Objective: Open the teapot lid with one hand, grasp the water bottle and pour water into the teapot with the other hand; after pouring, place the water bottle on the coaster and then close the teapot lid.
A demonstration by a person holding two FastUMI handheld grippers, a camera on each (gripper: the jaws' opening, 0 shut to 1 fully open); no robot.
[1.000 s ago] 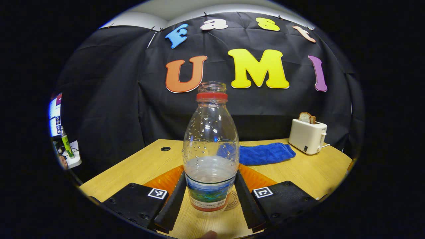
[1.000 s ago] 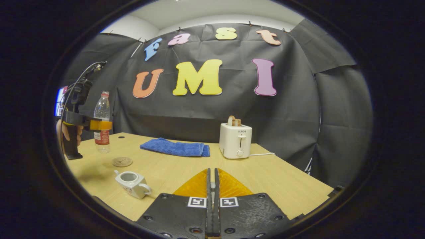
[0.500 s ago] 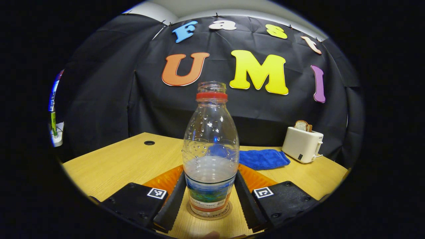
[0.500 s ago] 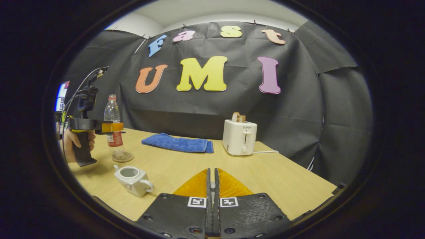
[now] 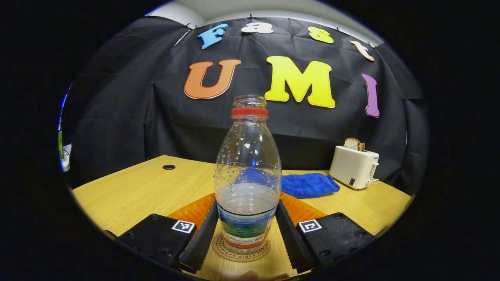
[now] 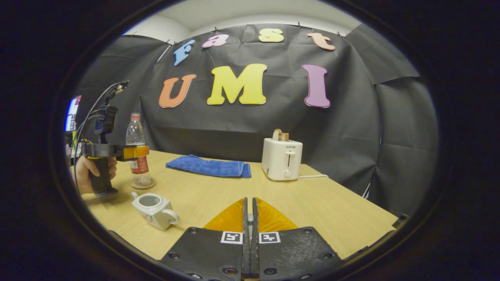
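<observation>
We count one water bottle point(image 5: 248, 183), uncapped and partly filled; one round coaster point(image 5: 241, 249) under it; one white teapot point(image 6: 154, 205), its top open; one blue towel point(image 6: 208, 167), folded on the table; one white toaster point(image 6: 282, 159) with one slice of bread point(image 6: 279, 135) standing up in it; one wooden table point(image 6: 324, 210) carrying all of these, with one round hole point(image 5: 168, 167) near its far edge; two grippers, the left gripper point(image 5: 246, 234) and the right gripper point(image 6: 250, 218), each with two fingers; one hand point(image 6: 85, 171) in sight, around the left gripper's handle.
</observation>
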